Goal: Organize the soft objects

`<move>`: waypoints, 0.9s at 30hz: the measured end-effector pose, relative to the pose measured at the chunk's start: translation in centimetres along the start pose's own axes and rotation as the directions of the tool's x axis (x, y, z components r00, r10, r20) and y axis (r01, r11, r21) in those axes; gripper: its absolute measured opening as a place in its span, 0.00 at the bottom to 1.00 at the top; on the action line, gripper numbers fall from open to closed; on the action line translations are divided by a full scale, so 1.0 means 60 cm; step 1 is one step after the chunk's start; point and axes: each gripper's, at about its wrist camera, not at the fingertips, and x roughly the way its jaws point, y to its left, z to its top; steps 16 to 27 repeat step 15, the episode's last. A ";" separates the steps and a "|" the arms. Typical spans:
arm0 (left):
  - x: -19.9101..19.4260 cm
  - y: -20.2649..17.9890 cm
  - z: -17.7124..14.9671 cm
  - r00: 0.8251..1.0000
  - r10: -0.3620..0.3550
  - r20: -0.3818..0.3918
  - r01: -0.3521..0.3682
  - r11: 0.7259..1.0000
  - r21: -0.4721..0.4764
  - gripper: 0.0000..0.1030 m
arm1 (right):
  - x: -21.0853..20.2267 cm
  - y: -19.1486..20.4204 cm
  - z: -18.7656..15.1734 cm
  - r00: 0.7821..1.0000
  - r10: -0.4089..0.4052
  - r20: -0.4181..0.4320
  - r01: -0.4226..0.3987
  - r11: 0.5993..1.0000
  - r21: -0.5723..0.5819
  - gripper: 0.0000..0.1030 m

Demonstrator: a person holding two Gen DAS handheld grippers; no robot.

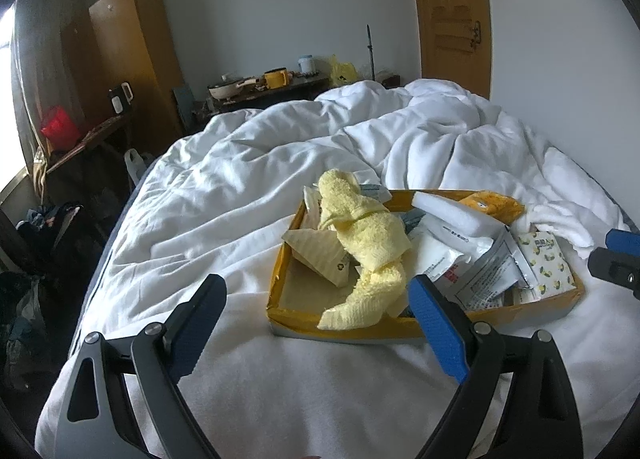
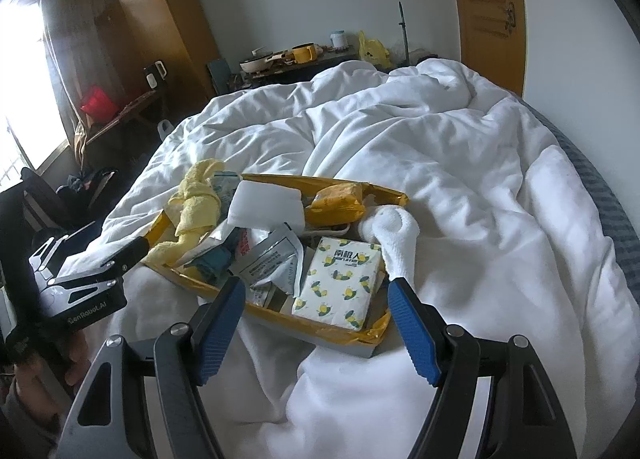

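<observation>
Gaping left tongs (image 1: 312, 323) (empty) near yellow towel (image 1: 368, 235).

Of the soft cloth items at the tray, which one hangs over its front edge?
The yellow towel: its lower end drapes over the tray front rim. The white sock lies at the opposite side instead.

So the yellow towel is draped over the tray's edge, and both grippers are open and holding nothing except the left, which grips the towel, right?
Not quite: the left gripper grips nothing; the left wrist view shows its fingers open, short of the yellow towel. The towel does drape over the tray edge, and the right gripper is open, empty.
</observation>
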 end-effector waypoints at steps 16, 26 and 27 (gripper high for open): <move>0.064 0.152 0.027 1.000 -0.012 -0.022 0.013 0.999 0.031 0.89 | 0.017 0.008 0.004 0.999 -0.010 -0.042 0.010 1.000 -0.005 0.75; 0.064 0.152 0.027 1.000 -0.012 -0.022 0.013 0.999 0.031 0.89 | 0.017 0.008 0.004 0.999 -0.010 -0.042 0.010 1.000 -0.005 0.75; 0.064 0.152 0.027 1.000 -0.012 -0.022 0.013 0.999 0.031 0.89 | 0.017 0.008 0.004 0.999 -0.010 -0.042 0.010 1.000 -0.005 0.75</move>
